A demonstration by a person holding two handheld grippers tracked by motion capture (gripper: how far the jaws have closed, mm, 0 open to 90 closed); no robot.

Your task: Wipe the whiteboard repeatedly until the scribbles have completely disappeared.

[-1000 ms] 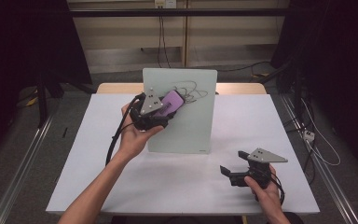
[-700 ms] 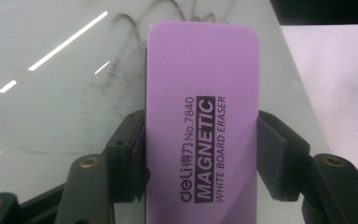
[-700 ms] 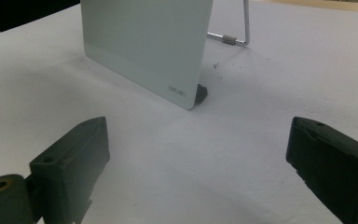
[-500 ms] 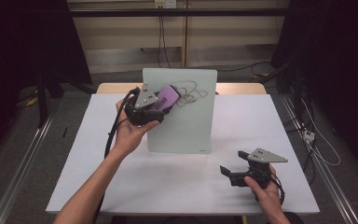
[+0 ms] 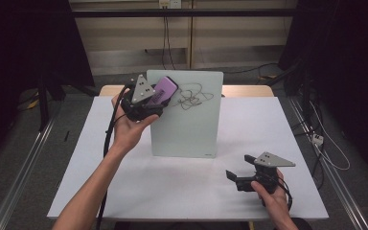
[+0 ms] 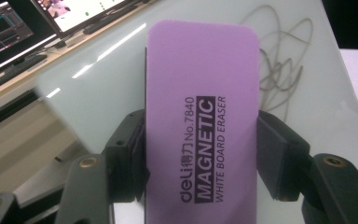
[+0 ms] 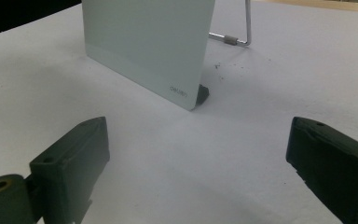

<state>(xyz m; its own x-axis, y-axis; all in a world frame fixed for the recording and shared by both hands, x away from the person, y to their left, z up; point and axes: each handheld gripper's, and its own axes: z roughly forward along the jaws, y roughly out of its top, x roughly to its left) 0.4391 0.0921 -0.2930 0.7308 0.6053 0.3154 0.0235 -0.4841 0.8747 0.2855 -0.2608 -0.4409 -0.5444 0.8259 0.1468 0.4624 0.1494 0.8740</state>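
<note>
Left gripper view: purple eraser [image 6: 203, 121] w/ black print, clamped in jaws; right gripper [image 7: 198, 172] jaws apart.

I am seeing the whiteboard [image 5: 187, 120] standing upright mid-table [image 5: 172, 191], its scribble [image 5: 191, 96] sitting near the top edge. I am holding the eraser [image 5: 165, 89] at the board's upper left, left of the scribble, while my right gripper [image 5: 234, 178] is resting on the table, before the board's right corner.
</note>
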